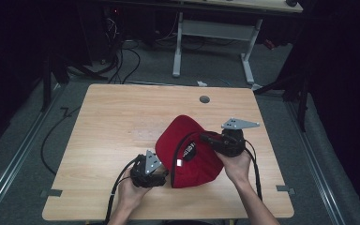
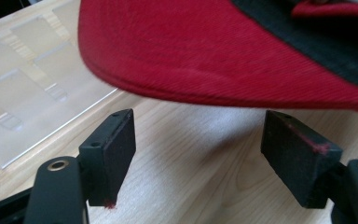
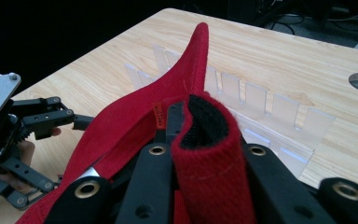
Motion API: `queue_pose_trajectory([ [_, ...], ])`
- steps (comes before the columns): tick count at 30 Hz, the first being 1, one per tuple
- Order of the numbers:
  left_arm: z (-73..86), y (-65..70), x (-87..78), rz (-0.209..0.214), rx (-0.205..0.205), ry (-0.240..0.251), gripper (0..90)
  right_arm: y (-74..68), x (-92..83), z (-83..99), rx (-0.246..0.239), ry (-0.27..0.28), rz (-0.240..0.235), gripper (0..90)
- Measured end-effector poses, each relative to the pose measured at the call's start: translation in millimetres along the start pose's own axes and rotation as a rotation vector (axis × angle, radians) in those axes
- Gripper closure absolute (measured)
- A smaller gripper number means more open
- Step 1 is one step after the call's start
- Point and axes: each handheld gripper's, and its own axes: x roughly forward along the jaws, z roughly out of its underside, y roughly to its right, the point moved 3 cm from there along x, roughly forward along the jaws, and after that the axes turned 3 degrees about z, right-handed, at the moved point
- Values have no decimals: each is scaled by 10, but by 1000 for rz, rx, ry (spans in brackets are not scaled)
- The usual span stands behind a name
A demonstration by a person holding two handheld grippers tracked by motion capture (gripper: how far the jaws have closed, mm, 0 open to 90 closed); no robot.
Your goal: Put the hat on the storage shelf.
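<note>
While the right gripper [image 3: 200, 154] clamps a red cap [image 1: 187, 152], the left gripper [image 2: 200, 154] gapes over a wooden table [image 1: 117, 122]; dark room.

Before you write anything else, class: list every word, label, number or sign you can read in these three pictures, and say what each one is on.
No text can be read here.
The label inside the red cap carries pale marks in the high view, too small and blurred to read.
The small white tag on the cap's inner band shows no legible print.
</note>
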Motion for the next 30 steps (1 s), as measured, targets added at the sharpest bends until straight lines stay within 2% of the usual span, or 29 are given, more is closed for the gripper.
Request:
queue_pose_trajectory([
  [7,-42,41,-10,9,2,19,268,9,14,18,-4,-9,18,807],
  [13,-62,51,-33,2,26,38,264,36,21,61,-7,-28,32,807],
  [18,-60,77,-56,-5,85,33,264,38,32,80,-17,-62,45,805],
  [30,-91,131,-113,5,144,40,268,28,22,94,-9,-94,45,804],
])
